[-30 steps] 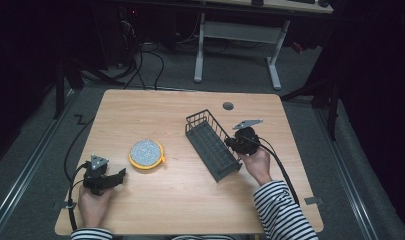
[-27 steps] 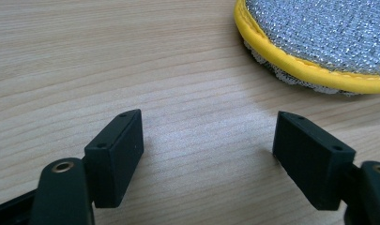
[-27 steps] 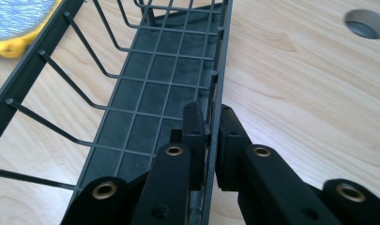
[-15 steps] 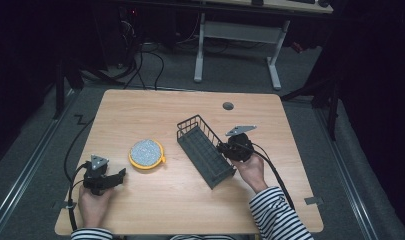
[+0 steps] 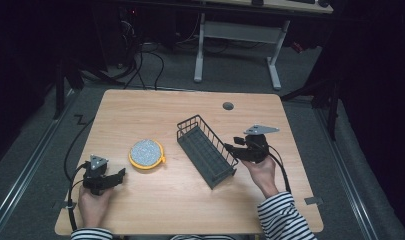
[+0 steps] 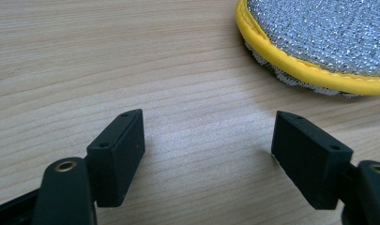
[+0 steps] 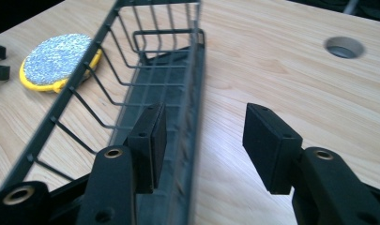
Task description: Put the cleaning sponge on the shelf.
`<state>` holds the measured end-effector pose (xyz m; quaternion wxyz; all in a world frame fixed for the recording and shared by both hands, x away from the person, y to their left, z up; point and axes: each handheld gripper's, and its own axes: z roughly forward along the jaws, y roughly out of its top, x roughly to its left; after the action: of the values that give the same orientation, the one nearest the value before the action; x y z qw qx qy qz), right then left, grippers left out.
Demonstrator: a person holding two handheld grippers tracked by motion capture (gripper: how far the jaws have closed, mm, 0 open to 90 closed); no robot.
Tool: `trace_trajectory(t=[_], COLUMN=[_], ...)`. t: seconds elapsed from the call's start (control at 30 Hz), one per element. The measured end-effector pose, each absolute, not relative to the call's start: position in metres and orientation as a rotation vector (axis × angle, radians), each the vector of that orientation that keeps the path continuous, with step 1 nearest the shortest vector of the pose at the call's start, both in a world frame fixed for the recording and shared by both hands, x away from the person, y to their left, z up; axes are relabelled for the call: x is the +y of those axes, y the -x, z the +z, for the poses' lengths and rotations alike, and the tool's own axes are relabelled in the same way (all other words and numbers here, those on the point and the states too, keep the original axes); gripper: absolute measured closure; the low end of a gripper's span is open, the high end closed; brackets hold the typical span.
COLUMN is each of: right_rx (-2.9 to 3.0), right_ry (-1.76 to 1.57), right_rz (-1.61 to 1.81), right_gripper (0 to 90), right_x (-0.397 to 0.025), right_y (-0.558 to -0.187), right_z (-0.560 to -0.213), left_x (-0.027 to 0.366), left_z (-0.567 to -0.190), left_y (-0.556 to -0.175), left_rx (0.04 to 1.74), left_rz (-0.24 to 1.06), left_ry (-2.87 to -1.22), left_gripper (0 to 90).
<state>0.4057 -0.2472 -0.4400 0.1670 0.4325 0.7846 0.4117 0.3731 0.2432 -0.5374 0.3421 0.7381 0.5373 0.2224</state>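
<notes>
A dark wire basket [image 5: 205,150] lies slantwise on the wooden table [image 5: 155,205]. My right gripper [image 5: 231,149] is at the basket's right long side. In the right gripper view the basket [image 7: 155,79] runs away from me, and my right gripper [image 7: 206,126] is open with one jaw inside the basket and the other outside its wall. A round silver scrubbing pad with a yellow rim [image 5: 146,153] lies left of the basket. My left gripper [image 5: 121,174] rests low near the front left, open. Its jaws hold nothing in the left gripper view [image 6: 206,136], and the pad [image 6: 319,37] lies just beyond them.
A round cable hole [image 5: 228,106] sits in the table behind the basket. Bare tabletop lies at the back left and along the front edge. Cables trail off the table's left side, and a desk frame [image 5: 237,45] stands on the floor beyond.
The basket has slid left and a little toward the front edge, along with the right gripper. The left gripper has stayed put.
</notes>
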Motion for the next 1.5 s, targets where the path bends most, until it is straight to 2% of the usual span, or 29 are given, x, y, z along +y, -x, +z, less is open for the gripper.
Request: trace_trajectory(t=[0.2, 0.4, 0.5, 0.7, 1.07, 1.27, 1.5], right_rx=[2.136, 2.077, 2.068, 2.018, 1.976, 1.964, 1.994], right_ry=[-1.265, -1.358, -1.363, -1.493, -1.574, -1.569, -1.505], right_rz=[1.202, 1.209, 1.216, 1.163, 1.056, 0.972, 0.846], right_gripper=[50.1, 49.6, 47.3, 46.5, 45.4, 43.1, 40.3], right_x=[-0.276, -0.307, -0.319, -0.342, -0.355, -0.354, -0.344], right_y=[-0.391, -0.383, -0.378, -0.371, -0.36, -0.358, -0.358], right_z=[-0.434, -0.442, -0.452, -0.489, -0.525, -0.529, -0.53], left_x=[0.242, 0.241, 0.243, 0.243, 0.244, 0.255, 0.253], left_z=[-0.537, -0.538, -0.537, -0.537, -0.537, -0.526, -0.505], left_y=[-0.373, -0.373, -0.374, -0.374, -0.374, -0.37, -0.376], left_rx=[1.394, 1.394, 1.392, 1.384, 1.394, 1.385, 1.344], left_rz=[0.586, 0.595, 0.552, 0.55, 0.536, 0.475, 0.41], left_ry=[-1.933, -1.936, -1.914, -1.924, -1.926, -1.834, -1.833], left_gripper=[25.9, 25.9, 22.1, 20.8, 17.9, 26.1, 28.1])
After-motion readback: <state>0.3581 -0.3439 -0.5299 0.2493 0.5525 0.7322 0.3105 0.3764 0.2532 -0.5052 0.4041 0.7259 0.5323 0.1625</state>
